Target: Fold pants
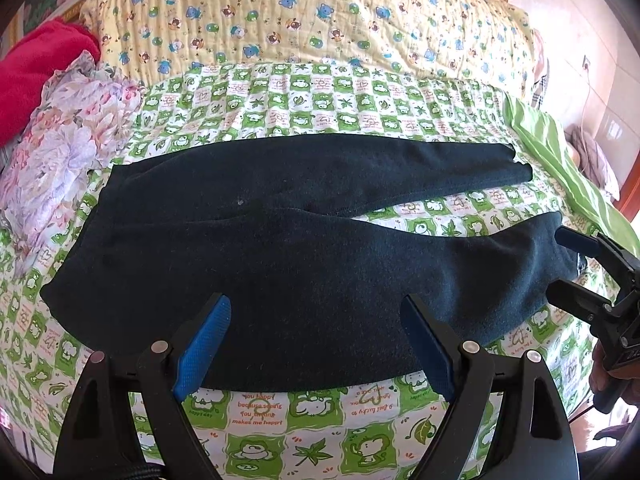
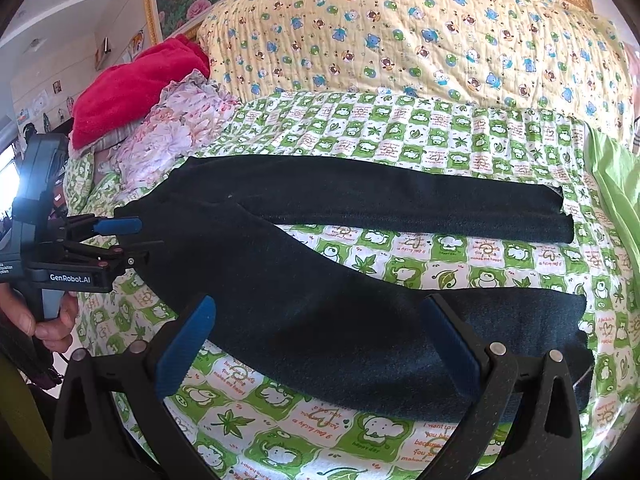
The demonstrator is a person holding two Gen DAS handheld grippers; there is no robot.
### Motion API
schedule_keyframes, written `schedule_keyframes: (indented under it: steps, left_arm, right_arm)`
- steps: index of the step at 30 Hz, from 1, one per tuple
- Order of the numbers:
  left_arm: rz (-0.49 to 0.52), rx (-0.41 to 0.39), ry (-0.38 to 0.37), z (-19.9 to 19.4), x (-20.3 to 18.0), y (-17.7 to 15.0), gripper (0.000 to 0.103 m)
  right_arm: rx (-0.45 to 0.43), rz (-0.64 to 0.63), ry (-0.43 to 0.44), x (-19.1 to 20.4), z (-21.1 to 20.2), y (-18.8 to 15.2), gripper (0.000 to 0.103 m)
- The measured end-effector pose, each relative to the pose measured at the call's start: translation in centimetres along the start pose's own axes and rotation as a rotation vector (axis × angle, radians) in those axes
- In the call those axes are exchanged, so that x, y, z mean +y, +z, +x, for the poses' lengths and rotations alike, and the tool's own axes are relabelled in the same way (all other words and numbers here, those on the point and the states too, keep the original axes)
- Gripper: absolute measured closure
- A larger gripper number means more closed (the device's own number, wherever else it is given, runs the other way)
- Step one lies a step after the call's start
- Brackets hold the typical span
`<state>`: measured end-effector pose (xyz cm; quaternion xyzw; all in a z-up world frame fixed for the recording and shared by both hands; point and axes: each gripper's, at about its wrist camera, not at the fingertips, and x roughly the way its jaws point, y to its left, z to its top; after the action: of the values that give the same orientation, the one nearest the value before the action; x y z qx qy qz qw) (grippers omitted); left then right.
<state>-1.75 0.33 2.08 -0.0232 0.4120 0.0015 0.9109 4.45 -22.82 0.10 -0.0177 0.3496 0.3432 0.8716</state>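
Pants (image 1: 280, 248): spread flat on the bed (image 1: 260, 412), legs apart, so you can fold.
Left claw (image 1: 316, 312): released, at waist end.
Right claw (image 2: 320, 316): released, over near leg's cuff.

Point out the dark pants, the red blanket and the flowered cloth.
dark pants (image 1: 280, 264), left wrist view, on the seat area.
red blanket (image 2: 132, 92), right wrist view, on its middle.
flowered cloth (image 1: 64, 144), left wrist view, on a large bloom.

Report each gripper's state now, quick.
Left gripper: open, over the pants, holding nothing.
Right gripper: open, holding nothing.
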Motion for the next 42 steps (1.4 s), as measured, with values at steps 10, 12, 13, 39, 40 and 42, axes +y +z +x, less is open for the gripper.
schedule_keyframes:
  steps: [10, 12, 13, 39, 40, 42]
  left_arm:
    - [-0.008, 0.000, -0.008, 0.0, 0.4, -0.3, 0.016]
    - [-0.006, 0.001, -0.008, 0.0, 0.3, -0.2, 0.016]
    - [-0.005, 0.000, -0.008, 0.1, 0.4, -0.3, 0.016]
    - [-0.012, 0.046, -0.046, 2.0, 0.5, 1.4, 0.016]
    - [-0.005, 0.048, -0.051, 2.3, 0.2, 1.9, 0.016]
    - [0.007, 0.049, -0.062, 2.6, 0.1, 2.7, 0.016]
  right_arm:
    - [0.004, 0.001, -0.003, -0.1, 0.0, 0.1, 0.000]
    - [0.004, 0.004, -0.004, -0.2, -0.1, 0.2, 0.000]
    - [0.004, 0.005, -0.005, -0.2, -0.2, 0.2, 0.000]
    - [0.022, 0.109, -0.040, -3.0, 0.1, 0.4, 0.000]
    - [0.023, 0.112, -0.046, -3.2, 0.1, 0.6, 0.000]
    - [0.022, 0.123, -0.054, -3.7, 0.1, 0.9, 0.000]
